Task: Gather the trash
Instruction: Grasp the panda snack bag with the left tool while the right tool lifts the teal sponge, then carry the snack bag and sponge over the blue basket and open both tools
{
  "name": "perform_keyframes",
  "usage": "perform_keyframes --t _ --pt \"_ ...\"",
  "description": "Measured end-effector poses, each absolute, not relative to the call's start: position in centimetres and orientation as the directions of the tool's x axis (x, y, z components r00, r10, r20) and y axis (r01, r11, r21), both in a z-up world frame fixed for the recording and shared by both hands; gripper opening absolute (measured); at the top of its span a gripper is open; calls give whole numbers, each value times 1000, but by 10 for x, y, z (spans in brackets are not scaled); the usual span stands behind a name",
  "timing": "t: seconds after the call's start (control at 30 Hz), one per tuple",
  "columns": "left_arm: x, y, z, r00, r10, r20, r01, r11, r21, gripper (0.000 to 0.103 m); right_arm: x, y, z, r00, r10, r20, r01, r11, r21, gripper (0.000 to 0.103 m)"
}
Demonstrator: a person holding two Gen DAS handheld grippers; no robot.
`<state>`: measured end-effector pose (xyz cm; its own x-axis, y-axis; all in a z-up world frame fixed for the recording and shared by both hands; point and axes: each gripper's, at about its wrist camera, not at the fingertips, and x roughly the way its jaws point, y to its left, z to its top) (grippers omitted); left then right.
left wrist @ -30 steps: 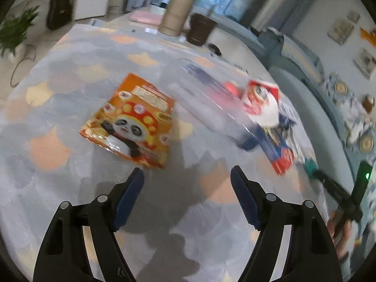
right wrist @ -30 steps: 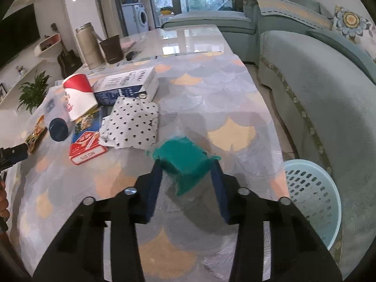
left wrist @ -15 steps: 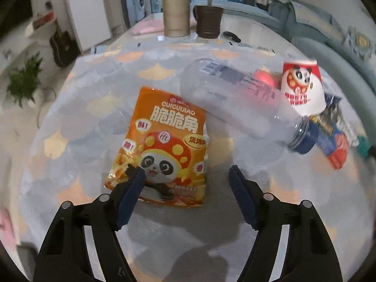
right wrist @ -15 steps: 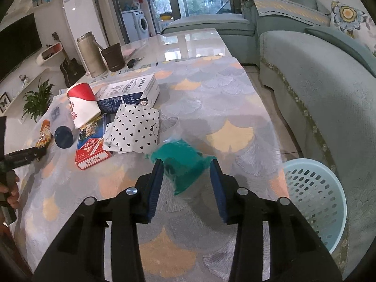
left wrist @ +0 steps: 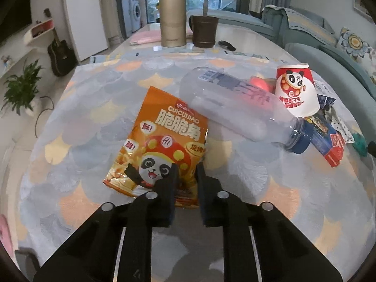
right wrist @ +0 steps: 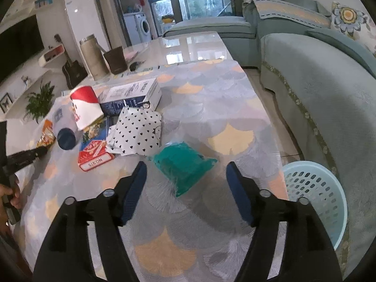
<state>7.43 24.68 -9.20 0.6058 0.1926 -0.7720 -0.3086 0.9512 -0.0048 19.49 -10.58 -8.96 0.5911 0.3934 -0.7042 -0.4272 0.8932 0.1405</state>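
Note:
My left gripper (left wrist: 186, 176) is shut on the near edge of an orange panda snack bag (left wrist: 162, 136) that lies on the patterned tablecloth. A clear plastic bottle with a blue cap (left wrist: 239, 108) lies to its right, next to a red and white paper cup (left wrist: 296, 89). My right gripper (right wrist: 185, 178) is open, with a crumpled green wrapper (right wrist: 183, 164) lying on the cloth between its fingers. A light blue trash basket (right wrist: 315, 195) stands on the floor at the right of the table.
A black-dotted white paper (right wrist: 138, 129), a red card box (right wrist: 94, 152) and a blue and white carton (right wrist: 134, 96) lie left of the green wrapper. A tall flask (left wrist: 171, 16) and a brown mug (left wrist: 203, 30) stand at the far end. A sofa (right wrist: 317, 89) runs along the right.
My left gripper has closed on the snack bag's near edge. My right gripper has opened and let go of the green wrapper, which now lies on the cloth.

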Motion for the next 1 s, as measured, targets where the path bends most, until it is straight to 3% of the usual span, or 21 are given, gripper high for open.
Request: perform_keyframes --t 0.2,0.23,0.3,0.4,0.43,0.5,0.6,1.0 --pt "67 249 -86 644 161 -748 -314 947 -66 4 208 -94 -96 562 346 -751 -429 899 93 72" --pt "65 250 -84 652 149 -743 -311 947 -84 4 207 -91 -95 575 339 -745 -434 898 73 74" --pt "64 252 -79 670 119 -733 -304 945 -124 3 208 -83 -93 612 301 -732 -437 899 4 89" --pt "62 254 -67 701 93 -707 -293 941 -167 2 213 -81 -94 596 321 -736 -459 889 15 89" --pt "61 253 -62 714 80 -696 -286 940 -184 2 214 -81 -94 590 325 -739 -463 886 20 87" --pt "60 253 -56 726 69 -684 -276 941 -198 1 214 -81 -97 567 334 -753 -477 878 31 66" --pt "58 251 -45 748 48 -663 -258 940 -223 0 215 -80 -98 560 327 -761 -474 880 30 47" --pt "49 215 37 872 -91 -480 -76 945 -317 0 185 -140 -57 674 358 -646 -367 921 128 42"
